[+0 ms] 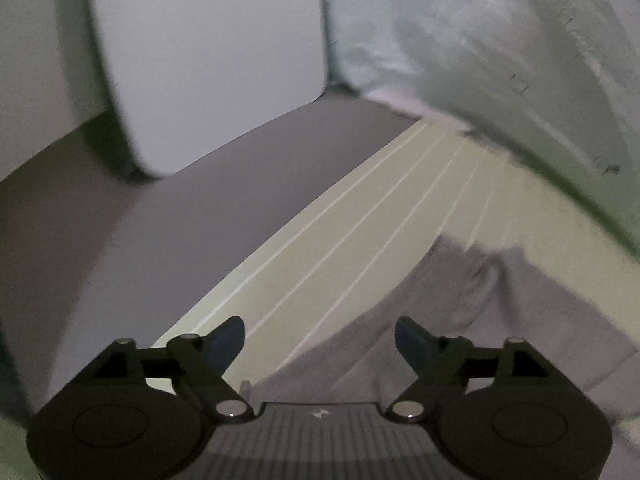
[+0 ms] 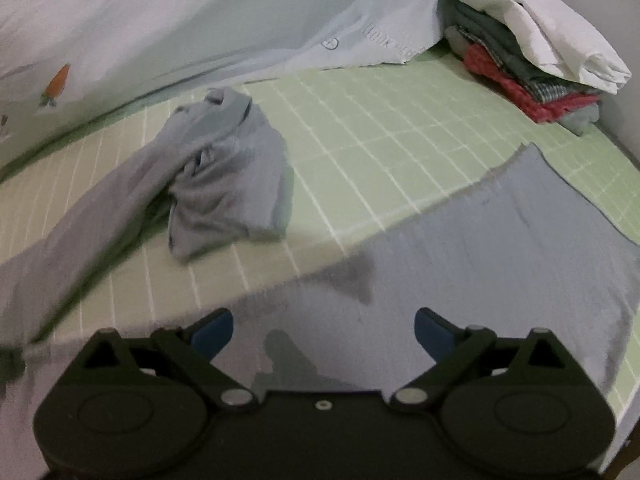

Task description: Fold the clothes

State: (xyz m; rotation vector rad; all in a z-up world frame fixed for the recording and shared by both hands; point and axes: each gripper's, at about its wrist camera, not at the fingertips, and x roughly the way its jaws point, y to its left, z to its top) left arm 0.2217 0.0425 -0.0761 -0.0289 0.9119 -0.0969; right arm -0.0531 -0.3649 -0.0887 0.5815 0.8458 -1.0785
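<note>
While both grippers hover over the green grid-lined bedsheet (image 2: 360, 152), I see their jaws spread apart and empty.
The left gripper (image 1: 320, 340) and right gripper (image 2: 324, 332) are above the flat grey garment (image 2: 480, 260), whose near edge is cut off; the crumpled grey top (image 2: 224, 172) lies farther back on the sheet, blurred. Writing on the pale duvet (image 2: 240, 20) behind it is unreadable; the stack of folded clothes (image 2: 532, 76) is in the sheet's far corner.

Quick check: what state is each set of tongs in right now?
Left tongs: open, nothing between them.
Right tongs: open, empty, above the grey garment.
</note>
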